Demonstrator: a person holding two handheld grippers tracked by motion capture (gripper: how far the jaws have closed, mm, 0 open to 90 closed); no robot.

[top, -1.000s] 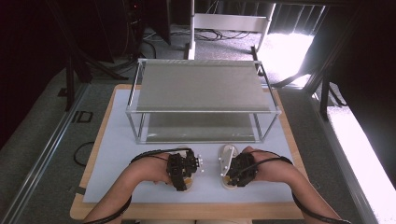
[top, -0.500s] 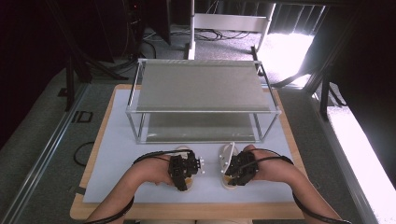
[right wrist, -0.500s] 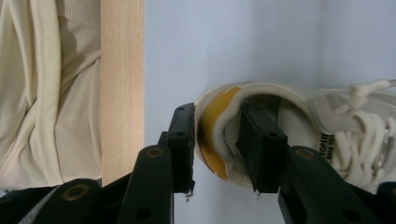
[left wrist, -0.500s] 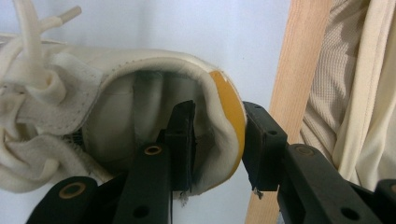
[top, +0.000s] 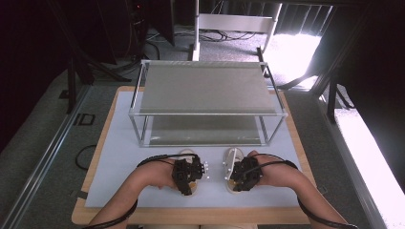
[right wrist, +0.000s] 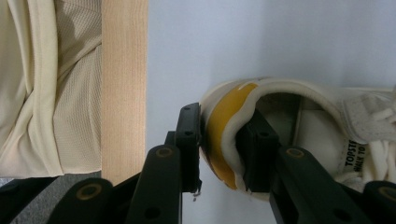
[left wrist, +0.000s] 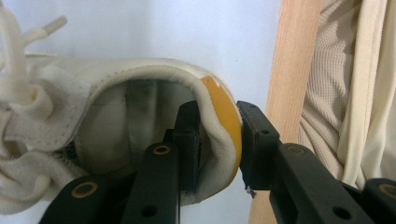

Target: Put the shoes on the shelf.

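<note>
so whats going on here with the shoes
A person at a table holds tongs in each hand, and each has a cream sneaker by its heel. The left tongs are shut on the left sneaker, one jaw inside the collar and one outside on the yellow heel tab. The right tongs grip the right sneaker the same way. Both shoes sit on the pale mat in front of a metal shelf rack.

I count two shoes, one (top: 189, 153) left and one (top: 232, 157) right, just in front of my one rack (top: 205, 88); the rack has two shelves; I have two grippers (top: 187, 177) (top: 241, 177), one at each shoe.
</note>
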